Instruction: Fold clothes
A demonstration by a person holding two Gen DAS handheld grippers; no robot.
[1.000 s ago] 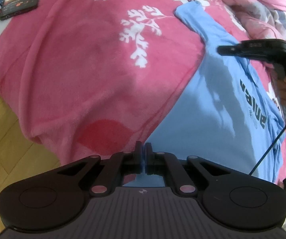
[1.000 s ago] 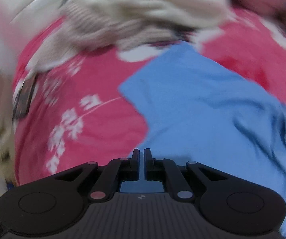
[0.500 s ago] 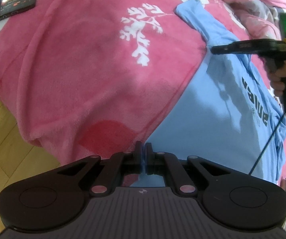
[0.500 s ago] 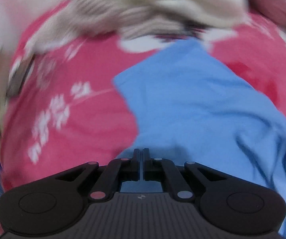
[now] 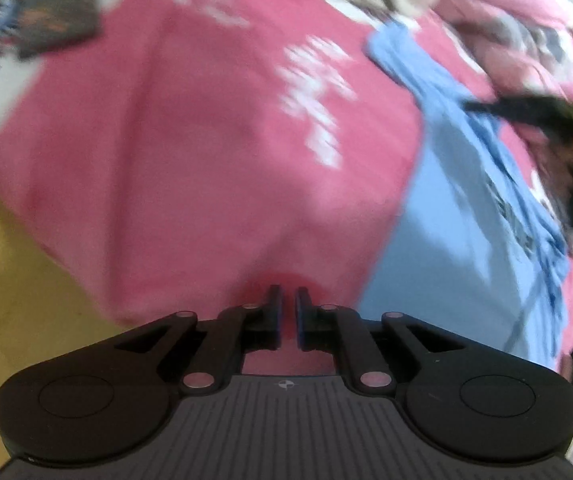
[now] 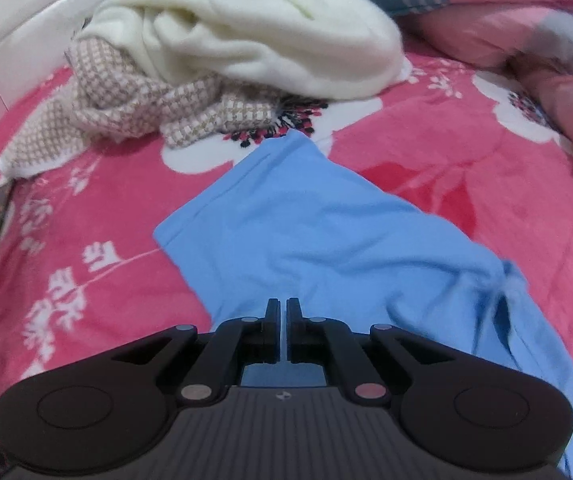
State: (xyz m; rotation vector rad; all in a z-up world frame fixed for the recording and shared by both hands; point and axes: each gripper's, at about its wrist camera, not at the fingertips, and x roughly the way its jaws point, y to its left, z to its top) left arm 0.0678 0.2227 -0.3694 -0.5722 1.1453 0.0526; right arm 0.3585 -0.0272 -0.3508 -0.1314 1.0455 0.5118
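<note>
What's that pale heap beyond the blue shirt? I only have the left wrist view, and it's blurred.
Observer: It's a cream knit garment piled on a checked beige garment.
Operator: Are the right tongs gripping the shirt?
Observer: The right tongs are shut and point at the blue shirt. No fabric shows between them.

free: pink blanket (image 6: pixel 426 168) right of shirt | blocked: clothes pile (image 6: pixel 222 60) beyond
</note>
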